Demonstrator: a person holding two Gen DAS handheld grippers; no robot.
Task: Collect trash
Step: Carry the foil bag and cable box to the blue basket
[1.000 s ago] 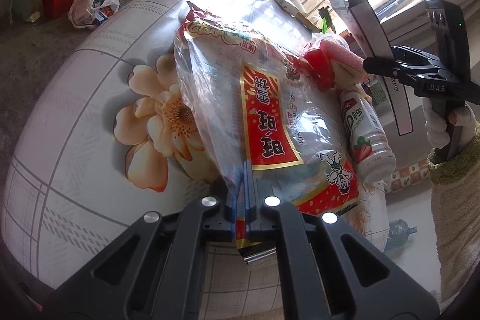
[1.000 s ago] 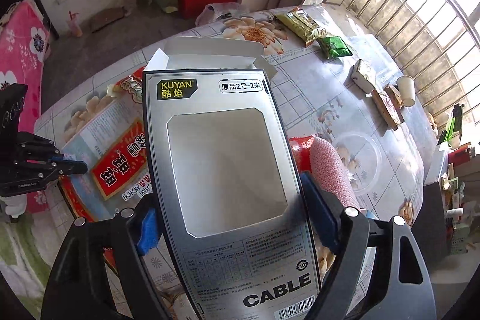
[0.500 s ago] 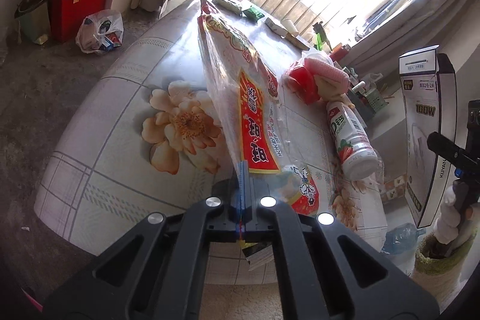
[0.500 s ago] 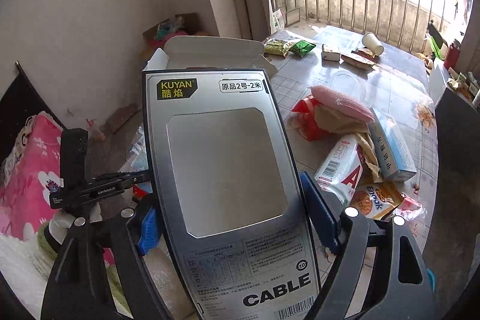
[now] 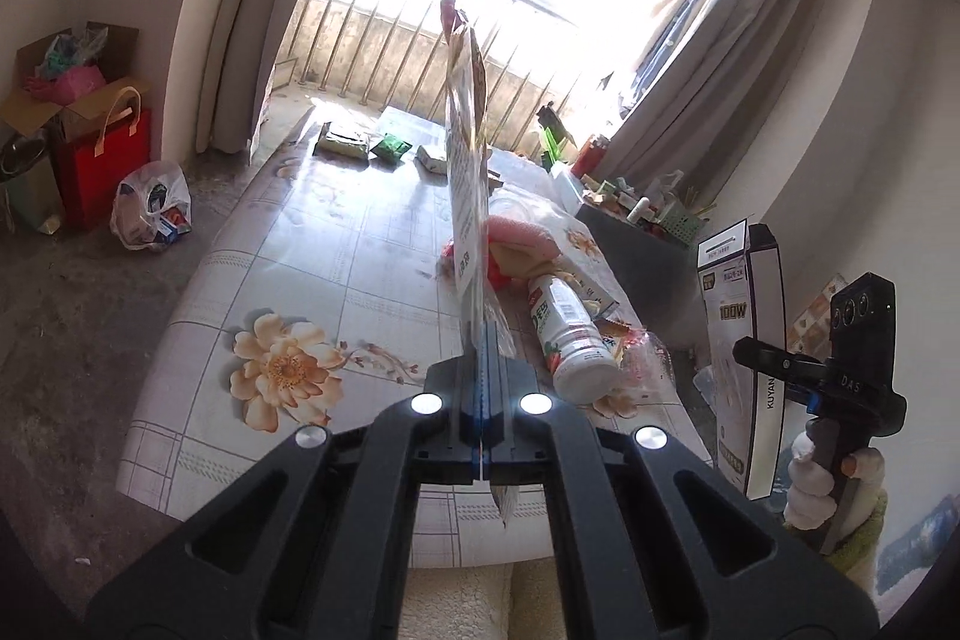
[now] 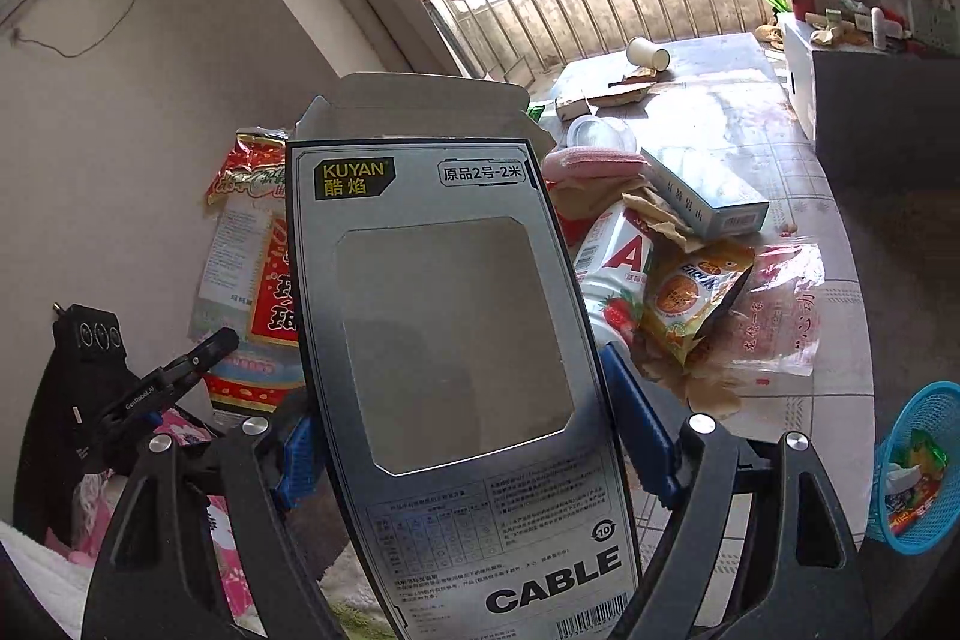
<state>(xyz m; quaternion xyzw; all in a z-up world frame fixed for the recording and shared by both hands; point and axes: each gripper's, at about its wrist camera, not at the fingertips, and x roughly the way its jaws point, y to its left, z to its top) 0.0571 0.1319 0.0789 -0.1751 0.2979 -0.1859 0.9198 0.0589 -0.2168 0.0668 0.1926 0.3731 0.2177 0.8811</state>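
My left gripper (image 5: 482,340) is shut on a large red and clear snack bag (image 5: 465,148) and holds it edge-on, upright, above the near end of the table (image 5: 336,244). The same bag shows in the right wrist view (image 6: 255,244), with the left gripper (image 6: 210,343) below it. My right gripper (image 6: 474,436) is shut on a grey cable box (image 6: 444,340) with its top flap open. In the left wrist view that box (image 5: 741,358) stands off the table's right side. A blue trash basket (image 6: 918,466) sits low on the right.
On the table lie a strawberry drink bottle (image 5: 570,340), a pink sponge (image 5: 522,232), a blue-white carton (image 6: 702,190), biscuit wrappers (image 6: 696,298), a paper cup (image 6: 648,53) and green packets (image 5: 390,147). A dark cabinet (image 6: 882,118) stands beside it. Bags (image 5: 153,214) lie on the floor.
Both grippers have pulled back from the table with their loads. The snack bag has been lifted off the table and now hangs edge-on. The blue basket has come into the right view.
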